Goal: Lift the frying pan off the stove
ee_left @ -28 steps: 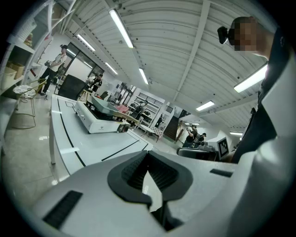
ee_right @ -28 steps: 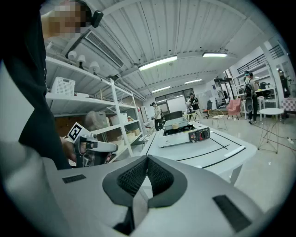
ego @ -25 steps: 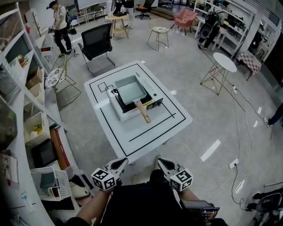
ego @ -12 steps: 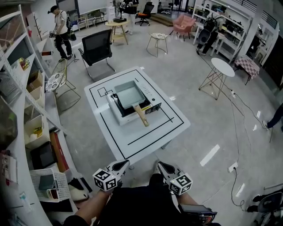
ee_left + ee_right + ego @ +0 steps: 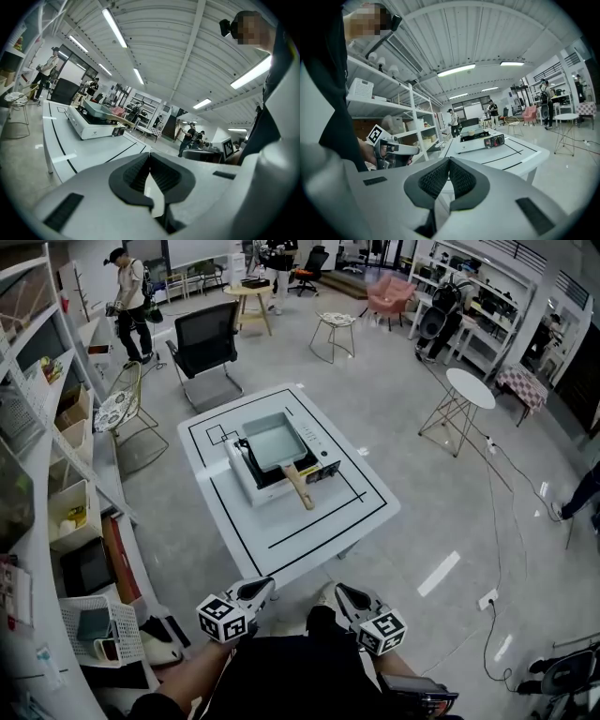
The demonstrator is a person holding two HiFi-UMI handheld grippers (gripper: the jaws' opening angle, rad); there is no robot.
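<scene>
We are standing in a big workshop room with a grey floor (image 5: 441, 484), shelves (image 5: 37, 456) running down the left side and an office chair (image 5: 208, 329) further back. In the middle a white table (image 5: 309, 535) marked with black lines is facing us, and the stove (image 5: 251, 491) is sitting on it. The frying pan (image 5: 273, 441), a square pale one, is resting on top of the stove. Its wooden handle (image 5: 301, 487) is sticking out over the stove's front edge toward us.

As we are judging it, the task is not yet getting under way. The pan is lying on the burner, nothing is touching it, and the whole lift is waiting to be done. We are needing to get to the table, take the handle and raise the pan clear.

We are holding both tools low, close to our body and well apart from the table. The left gripper (image 5: 260, 587) is showing its jaws pressed together, the ribbed pads meeting with nothing between them. The right gripper (image 5: 343, 592) is looking the same, jaws closed on each other and holding nothing. Neither is touching the pan, the stove or the table. One of them will be needing to open before it can close on the handle.
</scene>
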